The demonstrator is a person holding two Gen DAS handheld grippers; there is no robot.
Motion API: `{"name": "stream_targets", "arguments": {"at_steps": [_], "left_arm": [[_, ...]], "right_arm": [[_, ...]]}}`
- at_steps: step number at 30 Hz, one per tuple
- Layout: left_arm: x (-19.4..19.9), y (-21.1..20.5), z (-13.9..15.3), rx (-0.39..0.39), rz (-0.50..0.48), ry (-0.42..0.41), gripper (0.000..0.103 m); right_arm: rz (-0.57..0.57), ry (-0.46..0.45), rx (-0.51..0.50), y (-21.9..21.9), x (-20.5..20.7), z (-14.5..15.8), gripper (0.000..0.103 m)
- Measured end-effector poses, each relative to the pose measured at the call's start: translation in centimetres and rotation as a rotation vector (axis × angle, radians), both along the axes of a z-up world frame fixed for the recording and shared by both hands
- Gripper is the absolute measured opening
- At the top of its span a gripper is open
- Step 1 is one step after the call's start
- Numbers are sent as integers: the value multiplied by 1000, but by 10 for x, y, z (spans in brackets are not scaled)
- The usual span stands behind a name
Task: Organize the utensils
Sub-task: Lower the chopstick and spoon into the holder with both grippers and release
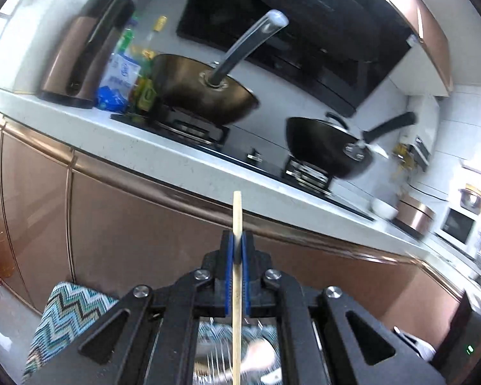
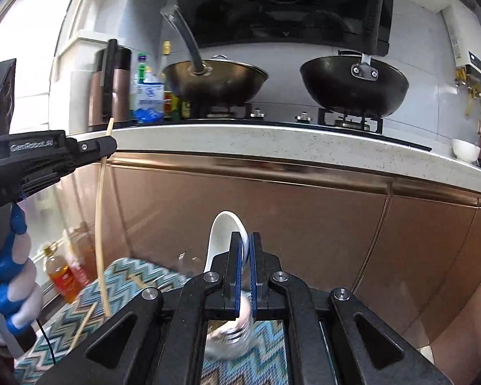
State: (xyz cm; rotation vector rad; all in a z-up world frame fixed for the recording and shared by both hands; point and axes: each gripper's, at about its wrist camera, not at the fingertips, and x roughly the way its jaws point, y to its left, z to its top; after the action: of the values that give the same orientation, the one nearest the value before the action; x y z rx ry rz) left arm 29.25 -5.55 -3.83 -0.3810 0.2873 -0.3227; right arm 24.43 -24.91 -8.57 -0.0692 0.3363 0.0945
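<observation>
Above the zigzag cloth (image 2: 138,276), well in front of the kitchen counter (image 2: 272,141), we hold one utensil in each set of tongs. Our left tongs (image 1: 237,243) are clenched on a chopstick (image 1: 237,211), which stands upright between the blue pads; in the right view it hangs long and pale beside the copper cabinet doors (image 2: 304,199), its lower end just over the cloth. Our right tongs (image 2: 245,243) are clamped on a white spoon (image 2: 223,227), bowl end curling up above the jaws. So we judge the job partway: both pieces are lifted but neither is put anywhere yet. At least one more chopstick (image 2: 83,327) lies on the cloth near the lower left, still to be gathered. Something blurred and pale sits under the right tongs; we cannot tell what it is, nor where the utensils are meant to end up. The two woks (image 2: 215,80) on the stove look untouched.
</observation>
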Motion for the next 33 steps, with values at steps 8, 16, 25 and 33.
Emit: {"name": "stream_targets", "arguments": {"at_steps": [8,16,25,33], "left_arm": [[25,-35,-55,60,139,-83,5],[19,-45,-94,139,158,-101,12],[-24,-7,-56,129,187,-137,35],[-86,40,4,156,243,-184,39]], "right_arm": [[-30,-59,-51,6,29,-44,4],[4,-19,-60,8,36,-85,12],[-18,-67,-40,5,3,-54,17],[-33,-137,-36,7,-59,-1,17]]}}
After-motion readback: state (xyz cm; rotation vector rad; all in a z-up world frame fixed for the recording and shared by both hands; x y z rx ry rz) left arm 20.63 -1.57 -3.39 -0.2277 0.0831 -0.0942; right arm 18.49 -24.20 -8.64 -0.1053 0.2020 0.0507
